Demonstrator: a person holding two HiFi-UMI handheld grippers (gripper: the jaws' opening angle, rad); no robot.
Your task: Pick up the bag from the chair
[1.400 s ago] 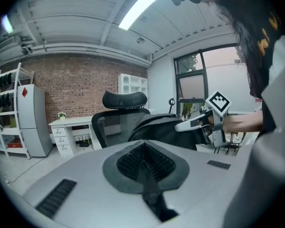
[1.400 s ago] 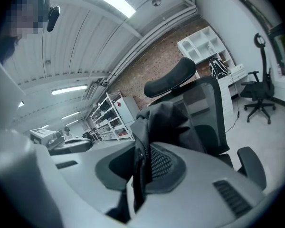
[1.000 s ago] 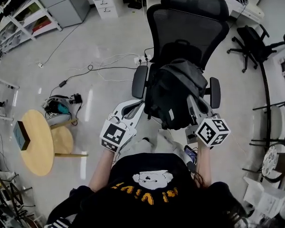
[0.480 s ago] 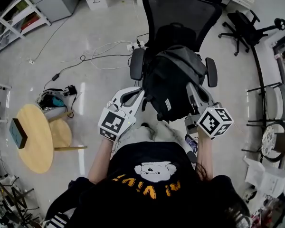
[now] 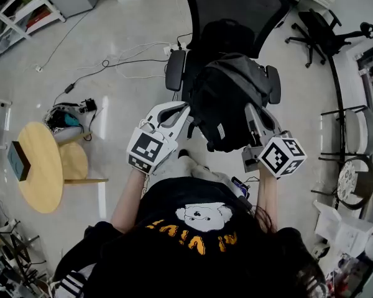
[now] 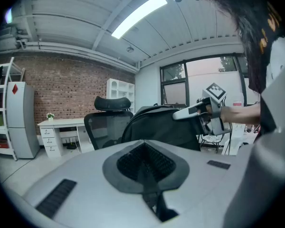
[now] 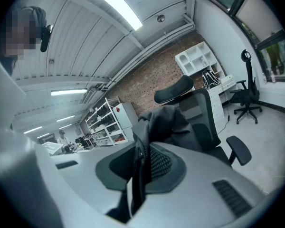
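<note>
Bag: the black fabric bag [image 5: 227, 104] hung between the two grippers, in front of the backrest of the black mesh office chair [image 5: 233, 5] and above its seat. From the head view I could not tell if its bottom was touching the seat.
Left gripper: the left gripper [image 5: 185, 113] was at the left side of the bag. In its own view the left gripper [image 6: 143, 175] had the jaws pressed together, with a thin dark strip in the seam, which looked like a strap. The bag [image 6: 156, 125] rose just behind the jaws.
Right gripper: the right gripper [image 5: 250, 113] was at the right side of the bag. In its own view the right gripper [image 7: 138, 175] was closed on a black strap that ran up into the bag [image 7: 164, 120].
Chair: it stood upright on the pale glossy floor [image 5: 124, 48], both armrests close beside the bag.
Surroundings: a round wooden table [image 5: 40, 176] stood well to the left, and loose cables [image 5: 121, 67] lay on the floor near the chair.
</note>
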